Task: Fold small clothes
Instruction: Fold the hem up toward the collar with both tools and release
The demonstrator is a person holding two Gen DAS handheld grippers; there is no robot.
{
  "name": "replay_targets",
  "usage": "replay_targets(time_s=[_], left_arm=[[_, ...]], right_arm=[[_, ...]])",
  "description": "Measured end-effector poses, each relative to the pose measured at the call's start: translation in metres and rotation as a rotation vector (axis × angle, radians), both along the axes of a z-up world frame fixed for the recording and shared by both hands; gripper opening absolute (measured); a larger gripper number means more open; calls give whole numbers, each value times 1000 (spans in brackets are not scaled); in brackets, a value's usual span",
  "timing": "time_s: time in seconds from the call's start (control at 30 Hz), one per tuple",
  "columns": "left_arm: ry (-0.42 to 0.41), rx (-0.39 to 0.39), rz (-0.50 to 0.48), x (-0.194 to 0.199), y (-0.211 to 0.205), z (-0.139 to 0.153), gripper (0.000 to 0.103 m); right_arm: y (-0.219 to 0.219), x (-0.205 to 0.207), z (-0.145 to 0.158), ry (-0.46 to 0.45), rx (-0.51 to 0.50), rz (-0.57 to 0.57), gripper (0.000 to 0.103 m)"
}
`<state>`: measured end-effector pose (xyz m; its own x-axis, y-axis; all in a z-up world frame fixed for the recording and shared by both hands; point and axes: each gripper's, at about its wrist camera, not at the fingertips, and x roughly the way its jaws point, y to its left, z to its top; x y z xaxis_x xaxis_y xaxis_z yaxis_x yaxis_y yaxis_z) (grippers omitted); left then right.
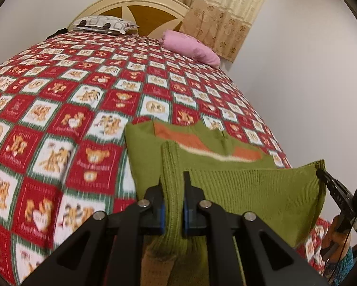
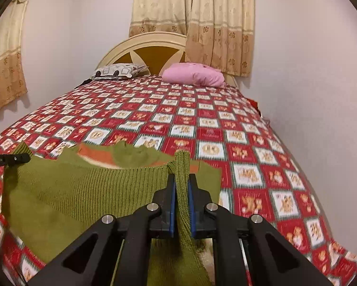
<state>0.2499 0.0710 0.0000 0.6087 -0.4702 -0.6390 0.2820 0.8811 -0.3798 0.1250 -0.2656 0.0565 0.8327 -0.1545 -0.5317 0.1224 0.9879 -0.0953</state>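
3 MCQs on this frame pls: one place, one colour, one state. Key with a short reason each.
1. Where is the pink pillow?
A. by the headboard
B. on the floor
C. under the sweater

2. What colour is the stripe on the green sweater?
A. blue
B. orange
C. black

3. What is the left claw doing?
A. open above the bed
B. shut on the pillow
C. shut on the sweater

Key: 1 A, it lies at the far end of the bedspread, by the headboard. 2 B, an orange band crosses the knit. 3 C, ribbed fabric is pinched between its pads; the right claw grips likewise.
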Motion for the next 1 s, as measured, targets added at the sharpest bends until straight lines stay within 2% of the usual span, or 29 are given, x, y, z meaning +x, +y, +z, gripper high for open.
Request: replay_targets(time_s=[0.17,0.2,0.33,0.53,0.63,0.7,0.77,0.93,0.97,1.0], left_arm=[[6,-4,16,34,-7,3,11],[4,6,28,42,-9,3,7],[11,0,55,74,-10,2,7],[20,50,36,97,-10,-6,7],[59,76,-35,95,-10,-20,27],[72,101,-47,91,-14,-28,59],[74,126,-67,86,-23,-38,66],[112,175,-105,79,-45,-60,64],[114,188,-106,78,-47,-62,58],[110,197,-110,76,-49,-64,45]], right_arm=[[-8,34,-5,6,-19,-26,8],[-11,42,-8,11,-19,-36,8],[-28,75,-16,37,36,-58,8],[-33,103,-32,74,40,-59,8],[-29,102,-43,85,15,-49,8],[-30,103,-49,96,24,-47,8],[-32,105,-54,105,45,-52,8],[-37,102,-61,121,78,-66,9],[-37,101,-61,120,77,-66,8],[-37,100,-61,120,74,-66,8]])
